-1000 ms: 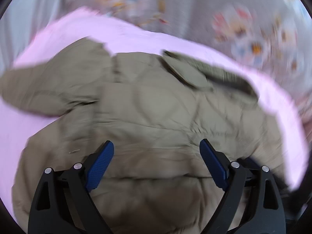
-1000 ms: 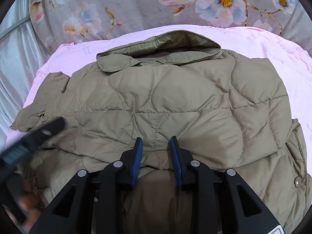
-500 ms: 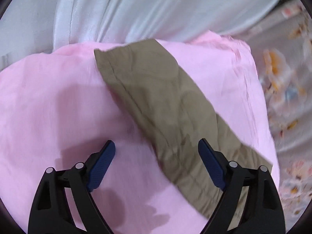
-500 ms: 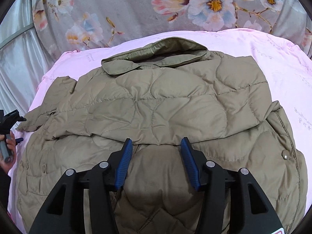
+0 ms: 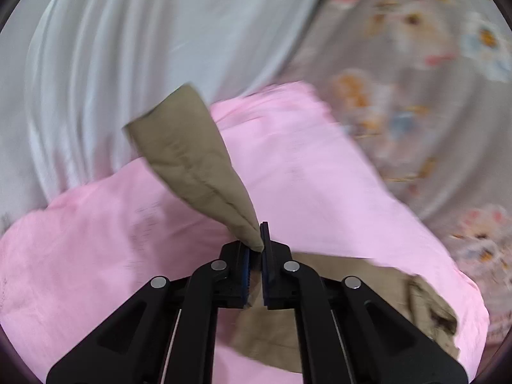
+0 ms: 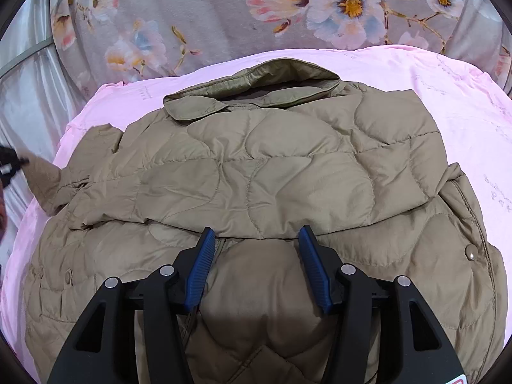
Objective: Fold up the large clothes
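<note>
Jaws of the left gripper [image 5: 256,249] are clenched on the sleeve [image 5: 192,166] of the olive quilted jacket [image 6: 256,176], lifting it above the pink sheet [image 5: 96,240]. Jaws of the right gripper [image 6: 256,256] stand released over the jacket, which lies spread on the sheet, collar [image 6: 256,86] toward the floral bedding [image 6: 224,16].

Left tongs [image 5: 255,249]: matte black plastic linkage arms, four round silver pivot screws, fingers faced with ribbed blue pads [image 5: 245,268]. Right tongs [image 6: 256,257]: same black frame, four silver screws, long ribbed blue pads [image 6: 315,270]; red-and-white label corner at lower right edge.
</note>
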Tool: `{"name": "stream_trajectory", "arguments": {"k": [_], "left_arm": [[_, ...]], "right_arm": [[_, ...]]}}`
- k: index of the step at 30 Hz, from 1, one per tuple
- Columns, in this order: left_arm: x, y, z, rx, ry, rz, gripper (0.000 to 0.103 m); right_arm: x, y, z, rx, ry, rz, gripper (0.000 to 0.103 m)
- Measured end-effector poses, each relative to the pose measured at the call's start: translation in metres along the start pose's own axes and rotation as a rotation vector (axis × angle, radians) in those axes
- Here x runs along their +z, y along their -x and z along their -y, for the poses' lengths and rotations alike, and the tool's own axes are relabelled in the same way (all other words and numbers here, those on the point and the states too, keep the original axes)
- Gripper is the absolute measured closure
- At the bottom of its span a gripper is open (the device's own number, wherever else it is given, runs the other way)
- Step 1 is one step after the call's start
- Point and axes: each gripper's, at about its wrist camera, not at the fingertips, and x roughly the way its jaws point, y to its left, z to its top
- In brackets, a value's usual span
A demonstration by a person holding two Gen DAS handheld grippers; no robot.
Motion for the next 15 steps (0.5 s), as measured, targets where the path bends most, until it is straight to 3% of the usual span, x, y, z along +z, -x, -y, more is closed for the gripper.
{"name": "stream_trajectory", "arguments": {"k": [5, 8, 11, 12, 14, 15], "left_arm": [[-0.020, 0.072, 0.105, -0.207, -0.174, 0.059, 0.099], [-0.054, 0.099, 0.166, -0.319, -0.277, 0.022, 0.098], [-0.096, 0.103, 0.214, -0.388, -0.357, -0.049, 0.095], [-0.111, 0.101, 0.225, -0.398, -0.379, -0.066, 0.090], [-0.140, 0.095, 0.238, -0.417, -0.411, -0.116, 0.070], [-0.152, 0.090, 0.241, -0.429, -0.412, -0.149, 0.047]], "right_arm": [[0.001, 0.008, 0.005, -0.002, -0.028, 0.040, 0.049], [0.001, 0.020, 0.012, -0.006, -0.057, 0.075, 0.049], [0.001, 0.036, 0.022, -0.008, -0.099, 0.094, 0.049], [0.001, 0.040, 0.026, -0.017, -0.111, 0.099, 0.049], [0.000, 0.049, 0.036, -0.022, -0.136, 0.103, 0.048], [0.000, 0.054, 0.042, -0.022, -0.150, 0.104, 0.047]]}}
